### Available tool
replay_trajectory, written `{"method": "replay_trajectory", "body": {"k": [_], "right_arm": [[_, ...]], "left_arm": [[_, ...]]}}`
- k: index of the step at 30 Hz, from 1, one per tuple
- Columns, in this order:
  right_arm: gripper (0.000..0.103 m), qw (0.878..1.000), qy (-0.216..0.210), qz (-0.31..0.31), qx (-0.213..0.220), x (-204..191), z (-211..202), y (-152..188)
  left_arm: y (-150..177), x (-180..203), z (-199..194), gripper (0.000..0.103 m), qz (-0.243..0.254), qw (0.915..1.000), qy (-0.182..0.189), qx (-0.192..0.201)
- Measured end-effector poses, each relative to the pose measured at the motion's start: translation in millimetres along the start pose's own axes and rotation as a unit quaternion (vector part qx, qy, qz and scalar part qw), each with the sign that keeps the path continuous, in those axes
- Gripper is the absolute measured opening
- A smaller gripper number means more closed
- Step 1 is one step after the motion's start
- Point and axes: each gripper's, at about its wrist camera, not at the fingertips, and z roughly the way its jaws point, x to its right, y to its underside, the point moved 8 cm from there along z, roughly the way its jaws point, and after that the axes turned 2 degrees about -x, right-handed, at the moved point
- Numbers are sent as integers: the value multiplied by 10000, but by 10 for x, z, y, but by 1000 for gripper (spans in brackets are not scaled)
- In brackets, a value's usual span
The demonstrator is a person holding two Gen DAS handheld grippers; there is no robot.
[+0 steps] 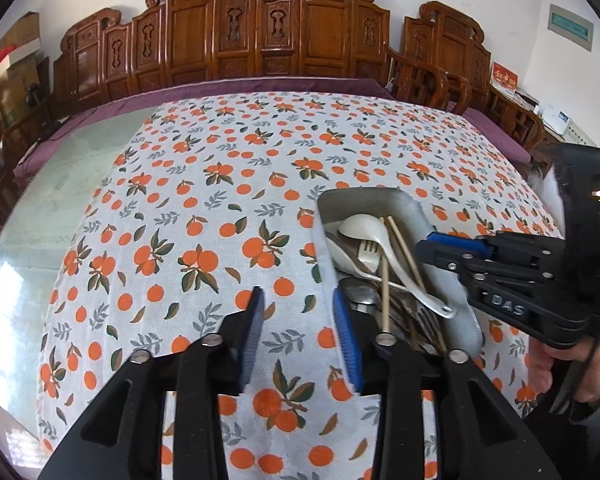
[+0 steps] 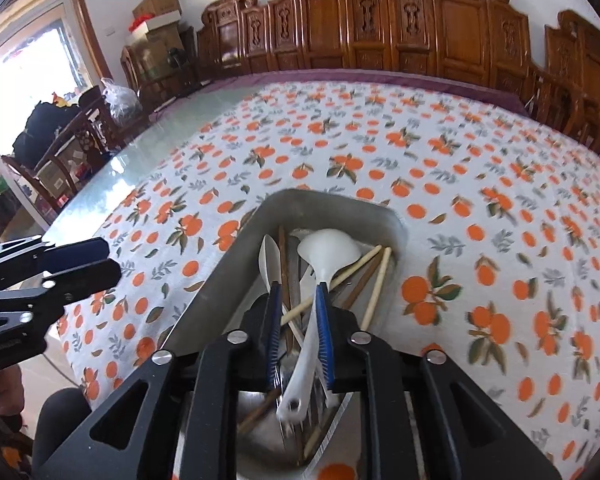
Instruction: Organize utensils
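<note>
1. Metal tray [image 2: 236, 256] sits on the orange-print tablecloth [image 1: 204, 184], near the table's front edge. It holds a jumble of utensils: a white ladle-style spoon [image 2: 324, 248], a second pale spoon [image 2: 269, 258], a pale plastic fork [image 1: 369, 254], light and dark chopsticks [image 2: 374, 270], and some metal cutlery at the near end, too tangled to sort out.

2. Right gripper [image 2: 298, 300] hangs over the tray's near half, fingers pointing down into the pile. The blue pads [image 2: 325, 332] stand a little apart, not closed. The white spoon's handle runs between them, lying close along the right-hand pad; contact cannot be told. The spoon's bowl lies just past the fingertips, and its handle end, with a hanging hole, is blurred below the pads.

3. Left gripper [image 1: 298, 300] hovers over bare tablecloth just left of the tray. Its fingers are spread wide with nothing between them. The right-hand finger overlaps the tray's near left rim in this view; touching or not, cannot tell.

4. In the left wrist view the right gripper [image 1: 440, 246] reaches in from the right, above the tray.
</note>
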Motion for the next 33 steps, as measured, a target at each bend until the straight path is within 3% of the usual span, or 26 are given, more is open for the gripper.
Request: {"method": "replay_trajectory", "body": {"k": [1,3,5,8,14,21,24,33], "right_arm": [[27,10000,8,-14,52,6,-74,8],[31,9998,15,-11,190,18,-265,29],[39,9995,11,19,302,36,-435,51],[61,9990,98,60,441,96,-665,102],[95,9960,396,198,773,255,-1204,238],[100,9909,649,391,1109,468,-1786,430],[100,9879,738,412,1299,483,-2019,482],[100,9759,828,255,2002,278,-2745,516]], "left_arm": [[3,33,-35,45,14,10000,-5,27],[4,100,-105,67,39,9999,-17,111],[3,155,-180,79,48,9998,-62,200],[10,227,-280,87,-18,9996,-51,277],[70,418,-479,90,-99,9992,37,377],[112,659,-854,93,82,9973,-73,726],[112,769,-1031,93,139,9960,62,883],[101,1139,-1635,94,467,9886,142,1423]]}}
